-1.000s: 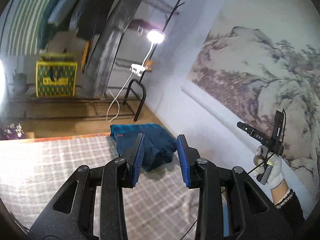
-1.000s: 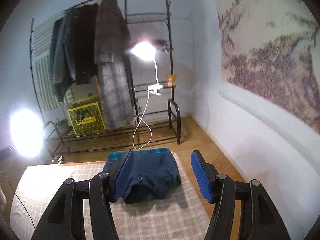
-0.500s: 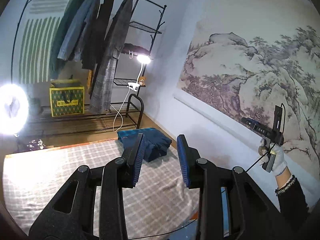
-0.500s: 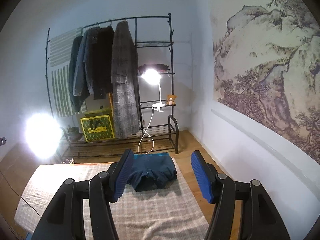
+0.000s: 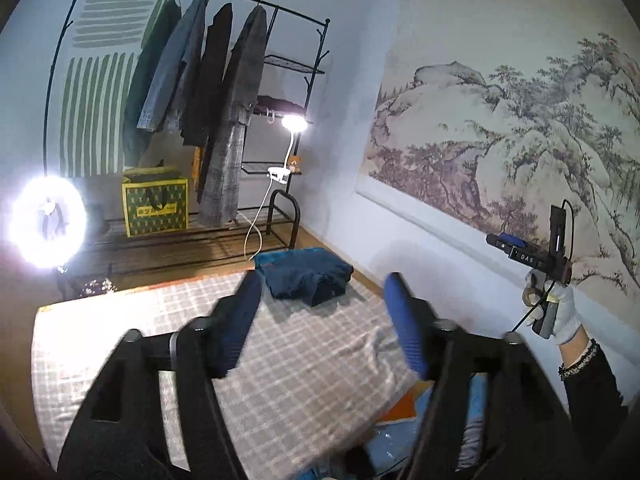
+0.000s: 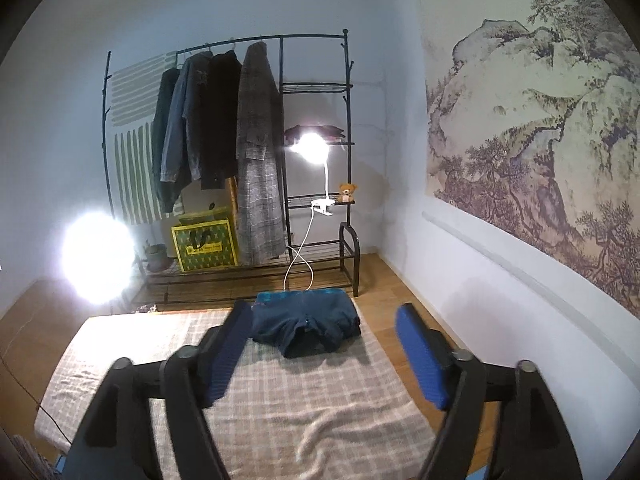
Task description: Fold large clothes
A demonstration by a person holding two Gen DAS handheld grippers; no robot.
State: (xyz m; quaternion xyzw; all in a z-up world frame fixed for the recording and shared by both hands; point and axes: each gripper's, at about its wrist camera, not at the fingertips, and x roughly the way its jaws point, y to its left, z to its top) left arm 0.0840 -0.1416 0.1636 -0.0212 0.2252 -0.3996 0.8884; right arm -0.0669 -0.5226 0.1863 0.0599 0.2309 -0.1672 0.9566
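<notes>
Far left: a ring light (image 5: 47,227), then a clothes rack (image 6: 280,152) hung with coats, a clip lamp (image 6: 314,148) on its shelves. Nearer, a checked cloth (image 6: 280,400) spread over the bed.

Left gripper (image 5: 320,320): jaws just opened, now standing wide, nothing between them. Right gripper (image 6: 324,354): likewise just opened wide and empty (also seen off to the right in the left wrist view, in a gloved hand (image 5: 556,312)).

Between and beyond both pairs of blue pads: the dark blue garment (image 6: 306,322), already folded into a compact bundle at the far end of the checked cloth, well apart from either gripper.

Probably soft, limp and fairly thick, not slippery, not fragile; likely to sag and unfold if lifted by one layer. Best taken at two opposite edges of the bundle, pinching through all layers, one gripper per side.
</notes>
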